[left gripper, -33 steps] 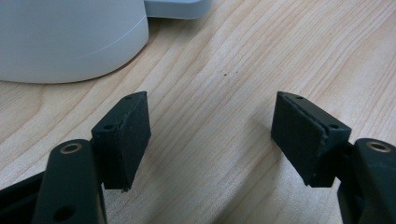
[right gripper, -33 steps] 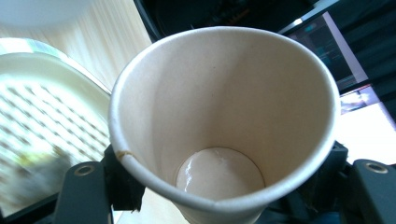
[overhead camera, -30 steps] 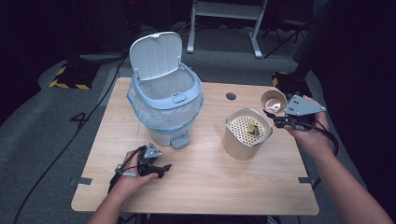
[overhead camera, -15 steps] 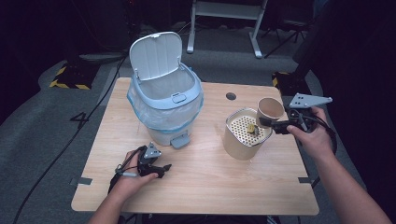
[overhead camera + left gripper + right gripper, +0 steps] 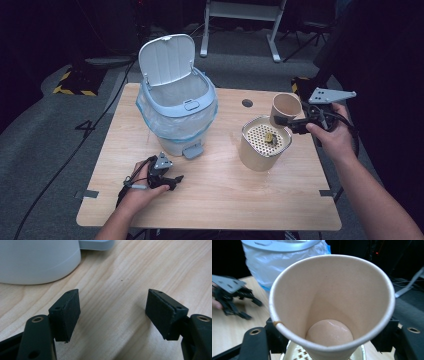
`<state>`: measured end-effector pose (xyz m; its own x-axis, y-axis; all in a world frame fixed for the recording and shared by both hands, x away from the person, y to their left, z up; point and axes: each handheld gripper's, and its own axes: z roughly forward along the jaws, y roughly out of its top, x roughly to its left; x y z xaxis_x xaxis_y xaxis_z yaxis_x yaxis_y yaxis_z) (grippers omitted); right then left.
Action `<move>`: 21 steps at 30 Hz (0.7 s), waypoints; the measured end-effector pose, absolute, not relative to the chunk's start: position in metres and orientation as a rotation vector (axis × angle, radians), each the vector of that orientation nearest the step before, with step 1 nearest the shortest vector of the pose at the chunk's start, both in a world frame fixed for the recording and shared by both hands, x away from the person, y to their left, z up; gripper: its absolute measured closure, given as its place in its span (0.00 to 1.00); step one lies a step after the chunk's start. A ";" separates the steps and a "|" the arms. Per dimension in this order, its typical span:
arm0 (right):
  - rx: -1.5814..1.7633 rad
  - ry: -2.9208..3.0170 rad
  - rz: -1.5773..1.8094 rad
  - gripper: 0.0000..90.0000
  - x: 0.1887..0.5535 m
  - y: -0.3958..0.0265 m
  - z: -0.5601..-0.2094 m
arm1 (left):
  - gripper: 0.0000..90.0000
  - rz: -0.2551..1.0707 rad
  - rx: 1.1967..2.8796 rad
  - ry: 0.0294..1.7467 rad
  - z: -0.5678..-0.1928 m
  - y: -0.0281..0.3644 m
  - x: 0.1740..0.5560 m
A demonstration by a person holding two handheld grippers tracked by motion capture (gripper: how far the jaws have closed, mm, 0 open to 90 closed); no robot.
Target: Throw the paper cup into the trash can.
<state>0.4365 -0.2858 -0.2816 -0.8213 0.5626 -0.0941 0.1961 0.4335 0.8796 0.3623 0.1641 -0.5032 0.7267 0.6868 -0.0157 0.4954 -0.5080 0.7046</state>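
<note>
A tan paper cup (image 5: 286,106) hangs over the far rim of a beige container with a perforated insert (image 5: 264,146), mouth turned up and toward the bin. My right gripper (image 5: 286,120) is shut on the cup's lower wall; its jaws have just eased open slightly, with the cup still between the pads. In the right gripper view the cup (image 5: 332,302) looks empty, its bottom wet. A small yellowish lump (image 5: 268,136) lies on the insert. My left gripper (image 5: 169,181) rests on the table in front of the bin, open, with bare wood between its pads (image 5: 67,315).
A pale blue pedal bin (image 5: 177,117) with a plastic liner stands at the table's left centre, lid (image 5: 166,57) raised. Its white base (image 5: 37,262) sits just ahead of the left gripper. A dark round hole (image 5: 247,103) marks the table's far side.
The right hand has rolled back level and risen a little, so the cup went from tipped over the container to mouth up. The left hand has stayed put.
</note>
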 end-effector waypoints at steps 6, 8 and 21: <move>0.601 2.337 1.361 0.33 0.445 -0.264 -0.271 | 0.31 0.342 2.210 0.898 -0.503 0.163 0.363; 0.582 2.348 1.361 0.33 0.448 -0.256 -0.267 | 0.31 0.340 2.208 0.899 -0.503 0.163 0.363; 0.538 2.361 1.375 0.33 0.466 -0.221 -0.246 | 0.31 0.345 2.205 0.907 -0.503 0.162 0.364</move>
<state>0.4658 -0.2211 -0.2460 -0.8646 0.4898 -0.1117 0.1446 0.4555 0.8784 0.3640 0.1623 -0.5035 0.7172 0.6965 -0.0228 0.5047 -0.4966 0.7062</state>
